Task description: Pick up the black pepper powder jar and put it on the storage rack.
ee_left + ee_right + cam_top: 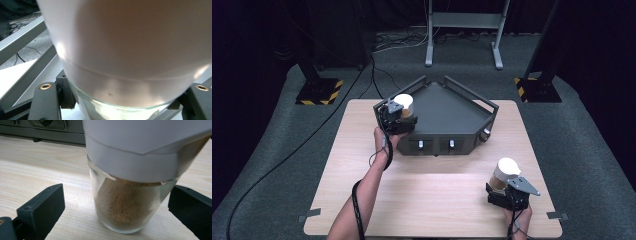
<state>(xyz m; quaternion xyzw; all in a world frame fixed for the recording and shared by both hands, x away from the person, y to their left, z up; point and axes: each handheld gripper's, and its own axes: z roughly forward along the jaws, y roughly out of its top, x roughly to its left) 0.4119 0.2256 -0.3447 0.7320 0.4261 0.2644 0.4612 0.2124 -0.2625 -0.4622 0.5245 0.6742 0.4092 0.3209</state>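
The pale wooden worktop (432, 200) runs under both my arms, and at its far half sits a dark grey angular tray (452, 112) with low rails and two small handles on its front face. My left gripper (396, 119) is up at the tray's near-left corner, its jaws pressed against both sides of a glass jar (120, 62) with a white lid — the jar sits squarely between them, and the tray's grey rails pass just behind it to my left. My right gripper (508, 192) is near the worktop's front-right corner, well apart from the tray. Its jaws stand wide, each clear of the second glass jar (127, 212) — white-lidded, holding brown powder — which stands upright on the wood midway between them, untouched on either side.
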